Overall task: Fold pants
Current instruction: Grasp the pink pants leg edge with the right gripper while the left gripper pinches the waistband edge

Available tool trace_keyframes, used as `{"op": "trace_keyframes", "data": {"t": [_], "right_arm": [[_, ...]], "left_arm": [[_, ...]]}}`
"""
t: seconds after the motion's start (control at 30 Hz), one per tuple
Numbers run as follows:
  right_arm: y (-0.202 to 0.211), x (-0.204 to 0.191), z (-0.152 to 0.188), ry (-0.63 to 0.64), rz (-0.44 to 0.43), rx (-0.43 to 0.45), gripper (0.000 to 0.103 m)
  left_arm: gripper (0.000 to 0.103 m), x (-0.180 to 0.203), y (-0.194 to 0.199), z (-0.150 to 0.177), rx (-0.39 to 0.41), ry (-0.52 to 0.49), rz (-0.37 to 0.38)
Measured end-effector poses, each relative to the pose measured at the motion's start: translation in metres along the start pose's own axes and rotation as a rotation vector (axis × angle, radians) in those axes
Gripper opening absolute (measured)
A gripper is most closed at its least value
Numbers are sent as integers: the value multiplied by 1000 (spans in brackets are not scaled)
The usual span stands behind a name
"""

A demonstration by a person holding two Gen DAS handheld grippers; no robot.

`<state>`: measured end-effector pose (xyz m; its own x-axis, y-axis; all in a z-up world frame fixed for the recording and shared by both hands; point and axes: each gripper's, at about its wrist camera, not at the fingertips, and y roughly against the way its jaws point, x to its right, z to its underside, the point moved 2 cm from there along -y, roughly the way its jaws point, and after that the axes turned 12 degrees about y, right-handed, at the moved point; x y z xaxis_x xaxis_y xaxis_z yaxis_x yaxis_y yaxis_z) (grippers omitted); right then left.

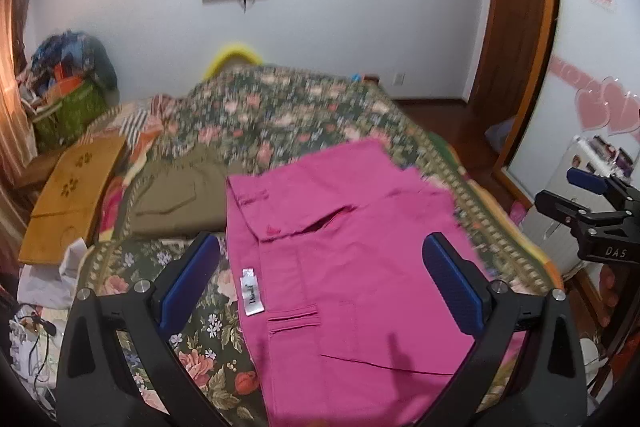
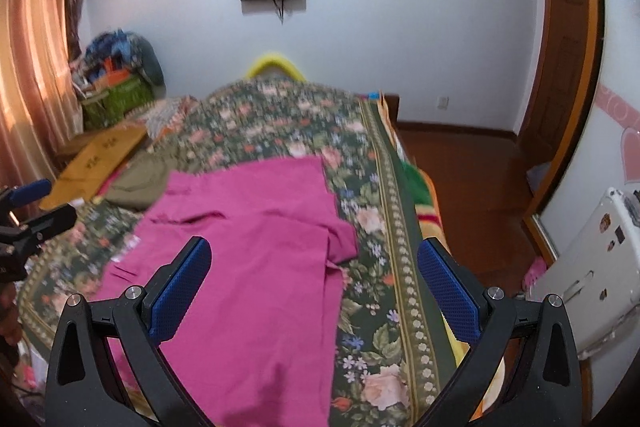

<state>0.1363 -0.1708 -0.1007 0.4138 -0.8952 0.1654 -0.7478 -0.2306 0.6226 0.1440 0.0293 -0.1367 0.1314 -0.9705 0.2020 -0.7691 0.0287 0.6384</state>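
Pink pants lie flat on floral bed cover, partly folded, white sewn label showing – text too small to read. Left claw spread wide above pants, holding nothing; right claw likewise spread, empty. "DAS" printed on right claw body in left view. Olive garment beside pants.

A right gripper hangs above a bed, its blue-padded fingers spread wide and empty. Beneath lie pink pants spread on a dark floral bedspread. Olive trousers rest beyond them, left. The left gripper shows at the left edge.
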Motion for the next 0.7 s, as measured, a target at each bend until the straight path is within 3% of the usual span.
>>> {"op": "trace_keyframes", "data": {"t": [0.27,0.33,0.57,0.7], "right_arm": [[-61,11,21,-39,-90,-130,100],[-74,14,27,-52,-110,-160,95],[-117,16,48,-93,-222,-287,57],[-126,18,59,-110,-242,-322,34]], "left_arm": [[102,-49,-76,-2,-187,117,-44],[92,-62,-90,0,-222,139,-52],[60,-75,-132,13,-338,156,-34],[56,-71,-144,19,-370,144,-7]]}}
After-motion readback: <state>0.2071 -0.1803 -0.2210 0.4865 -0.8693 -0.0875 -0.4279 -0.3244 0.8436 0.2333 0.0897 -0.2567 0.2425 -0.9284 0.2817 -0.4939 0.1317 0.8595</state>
